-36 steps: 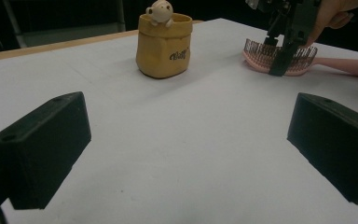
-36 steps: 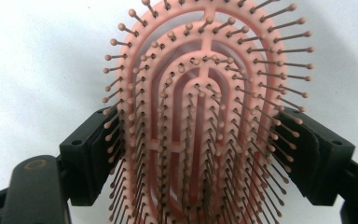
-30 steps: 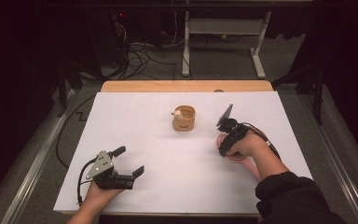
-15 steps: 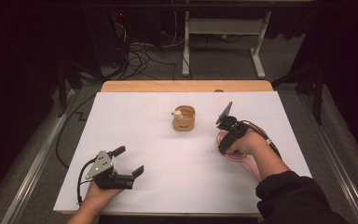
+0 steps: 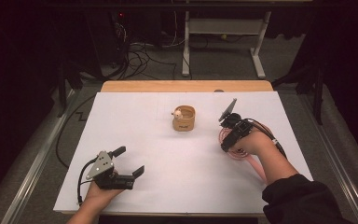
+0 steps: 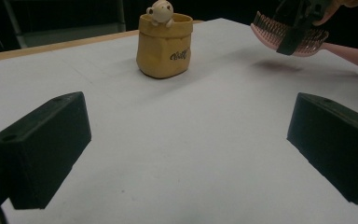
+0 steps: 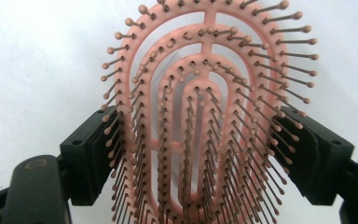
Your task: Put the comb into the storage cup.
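A pink vented hairbrush [image 7: 205, 93] with ball-tipped bristles lies between the jaws of my right gripper [image 7: 205, 158], which is shut on the sides of its head. In the high view that gripper [image 5: 225, 141] is at the right of the white table sheet [image 5: 168, 154], and the brush handle [image 5: 256, 164] trails back under the hand. From the left gripper view the brush [image 6: 307, 44] hangs just above the sheet over its own shadow. My left gripper [image 5: 130, 161] rests open at the front left, its jaws [image 6: 186, 144] wide apart with nothing between them.
A small yellow cup [image 5: 183, 119] with a little bear figure on its rim [image 6: 161, 10] stands at the middle back of the sheet. A wooden table edge [image 5: 186, 86] runs behind it. Cables and a desk frame lie on the floor beyond.
My right gripper has risen a little with the brush in it. The left gripper has stayed where it was.
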`<state>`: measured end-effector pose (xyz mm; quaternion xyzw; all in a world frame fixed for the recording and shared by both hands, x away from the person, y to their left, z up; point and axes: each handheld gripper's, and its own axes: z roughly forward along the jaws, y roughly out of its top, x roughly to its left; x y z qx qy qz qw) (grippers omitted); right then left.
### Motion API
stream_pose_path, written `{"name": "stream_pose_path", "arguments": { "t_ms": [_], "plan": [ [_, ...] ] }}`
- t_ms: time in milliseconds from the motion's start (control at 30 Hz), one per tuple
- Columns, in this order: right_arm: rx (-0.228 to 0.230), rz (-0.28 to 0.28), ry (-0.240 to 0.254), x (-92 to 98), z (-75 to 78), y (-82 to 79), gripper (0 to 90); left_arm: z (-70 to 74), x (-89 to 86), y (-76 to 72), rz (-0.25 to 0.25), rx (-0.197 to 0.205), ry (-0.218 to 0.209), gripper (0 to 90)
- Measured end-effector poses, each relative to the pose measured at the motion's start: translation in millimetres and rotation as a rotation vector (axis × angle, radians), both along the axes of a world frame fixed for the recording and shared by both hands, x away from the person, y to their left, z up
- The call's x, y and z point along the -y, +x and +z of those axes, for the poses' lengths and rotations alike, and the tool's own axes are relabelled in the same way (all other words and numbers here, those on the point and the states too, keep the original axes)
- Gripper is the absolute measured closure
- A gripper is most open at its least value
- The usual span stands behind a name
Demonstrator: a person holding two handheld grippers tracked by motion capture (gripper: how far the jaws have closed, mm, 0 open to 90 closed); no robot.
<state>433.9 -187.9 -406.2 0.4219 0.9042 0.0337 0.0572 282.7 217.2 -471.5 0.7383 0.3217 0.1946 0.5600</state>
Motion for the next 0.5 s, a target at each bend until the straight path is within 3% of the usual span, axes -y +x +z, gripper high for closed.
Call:
{"name": "stream_pose_path", "arguments": {
  "t_ms": [400,467,500],
  "plan": [
    [0.009,0.016,0.032,-0.4,7.4,-3.6,20.6,0.0,-0.2,0.1,0.0,-0.003,-0.004,0.2],
    [0.027,-0.007,0.06,-0.8,12.4,-5.6,20.6,0.0,-0.3,0.1,0.002,-0.004,-0.004,0.3],
    [0.05,0.03,0.075,1.6,13.5,-3.9,20.6,0.1,-0.4,0.1,0.003,-0.003,-0.004,0.3]
  ]
}}
